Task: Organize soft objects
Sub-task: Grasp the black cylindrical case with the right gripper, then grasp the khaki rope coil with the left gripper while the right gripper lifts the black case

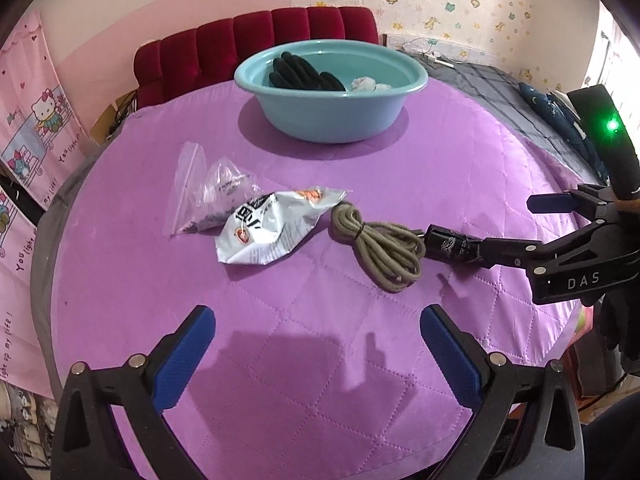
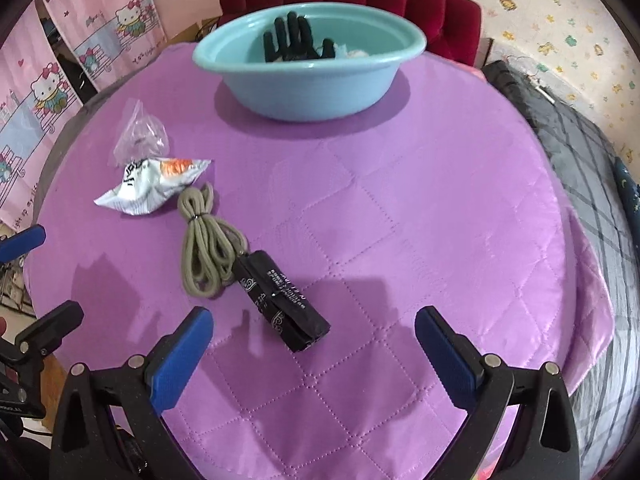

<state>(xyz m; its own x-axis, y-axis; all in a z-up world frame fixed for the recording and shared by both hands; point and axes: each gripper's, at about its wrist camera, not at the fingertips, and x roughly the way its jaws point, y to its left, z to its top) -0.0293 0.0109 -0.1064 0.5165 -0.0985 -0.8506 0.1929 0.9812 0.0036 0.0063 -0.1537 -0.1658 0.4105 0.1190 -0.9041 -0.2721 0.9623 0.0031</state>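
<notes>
Nearest, the left gripper (image 1: 318,320) hovers over the purple quilted cloth (image 1: 320,380) on the tabletop, its blue-padded jaws spread wide with nothing between them. Likewise the right gripper (image 2: 314,320) hangs above the cloth with jaws wide apart and empty; in the left wrist view it reaches in from the right edge, held by a black-gloved hand (image 1: 624,320).

Just ahead of the right gripper lies a coiled olive-grey rope (image 2: 204,248) with black handles (image 2: 284,304), the handles pointing back toward the jaws. Touching the far end of the rope is a crumpled white snack packet (image 2: 152,188), and beside that, partly under it, a clear zip bag (image 1: 200,192).

Farther back, well apart from these, a light blue basin (image 1: 332,116) stands on the cloth. Inside it rest a black glove (image 1: 300,74) and something white and crumpled (image 1: 364,84).

Behind the tabletop stands a dark red tufted headboard (image 1: 256,44).
</notes>
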